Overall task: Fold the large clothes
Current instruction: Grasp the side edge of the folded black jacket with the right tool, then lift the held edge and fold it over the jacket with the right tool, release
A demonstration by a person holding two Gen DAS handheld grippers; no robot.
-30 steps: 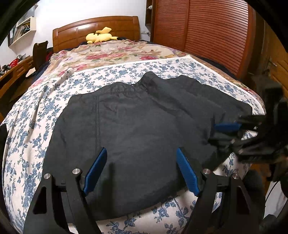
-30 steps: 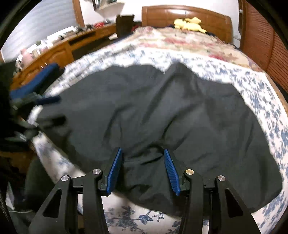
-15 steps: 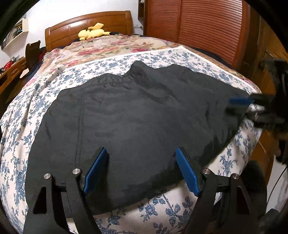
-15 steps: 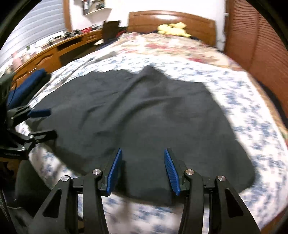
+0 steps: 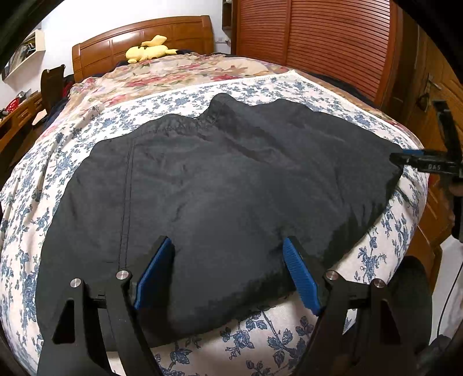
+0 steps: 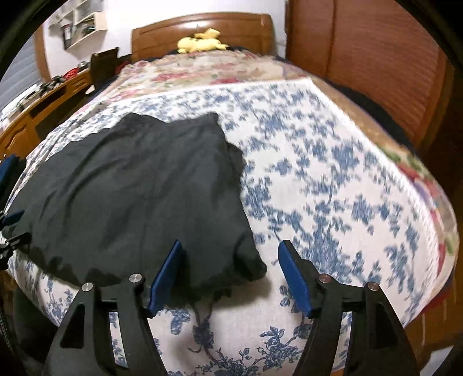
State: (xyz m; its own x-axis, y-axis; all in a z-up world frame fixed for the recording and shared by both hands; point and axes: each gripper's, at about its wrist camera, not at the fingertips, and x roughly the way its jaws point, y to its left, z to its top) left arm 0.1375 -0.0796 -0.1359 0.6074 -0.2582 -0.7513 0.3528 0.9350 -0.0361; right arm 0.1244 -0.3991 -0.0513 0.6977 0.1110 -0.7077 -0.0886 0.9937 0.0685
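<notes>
Floral bedspread (image 6: 332,179) bare rightward, black garment (image 5: 225,185) flat, both claws released, right just widened

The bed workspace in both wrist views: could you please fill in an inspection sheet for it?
Surface: bed with blue-flowered sheet, red-flowered quilt beyond.
Job's things: black garment spread flat, near hem at the bed's edge.
Clutter: yellow plush toy by the headboard.
Grippers: left gripper open over the hem; right gripper open, its jaws just opening, over the garment's right corner, pads not pressing.
Cables: thin cable at the right edge.
Surroundings: louvred wardrobe, desk, wall shelf.
</notes>
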